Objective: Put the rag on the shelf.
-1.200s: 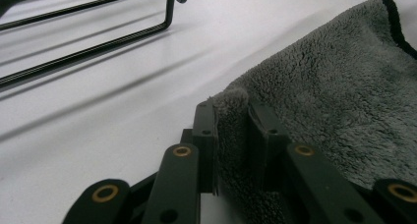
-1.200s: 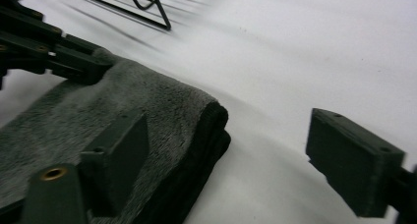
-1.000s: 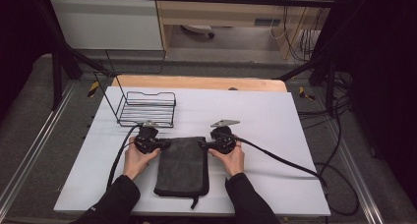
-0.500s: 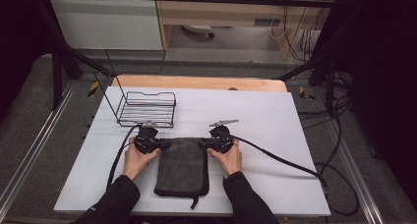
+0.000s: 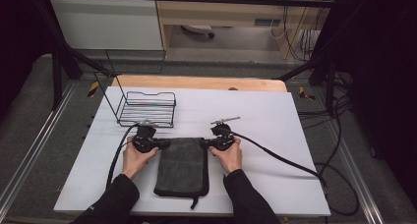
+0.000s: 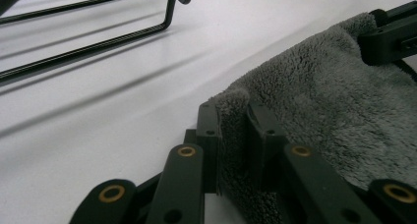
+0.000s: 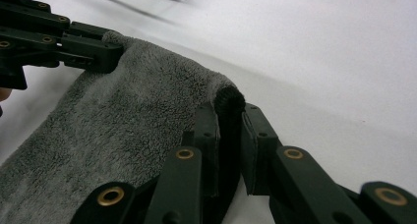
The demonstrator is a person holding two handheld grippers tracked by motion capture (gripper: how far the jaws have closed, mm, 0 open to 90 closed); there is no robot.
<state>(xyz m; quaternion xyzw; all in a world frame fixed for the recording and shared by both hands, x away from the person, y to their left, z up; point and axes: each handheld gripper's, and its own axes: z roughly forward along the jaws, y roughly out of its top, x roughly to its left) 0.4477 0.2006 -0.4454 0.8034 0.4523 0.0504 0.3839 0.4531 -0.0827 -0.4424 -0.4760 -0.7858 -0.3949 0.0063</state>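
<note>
On the white tabletop [image 5: 275, 121], near your edge, a grey towel [image 5: 183, 165] lies folded flat between your hands. Your left claw [image 5: 164, 144] is clenched on the towel's far left corner, cloth pinched between its black jaws. Your right claw [image 5: 205, 143] has just been closing, and its jaws now pinch the far right corner, bunching the cloth there. Far and left of the towel stands a black wire basket [image 5: 146, 108], well apart from both claws.
</note>
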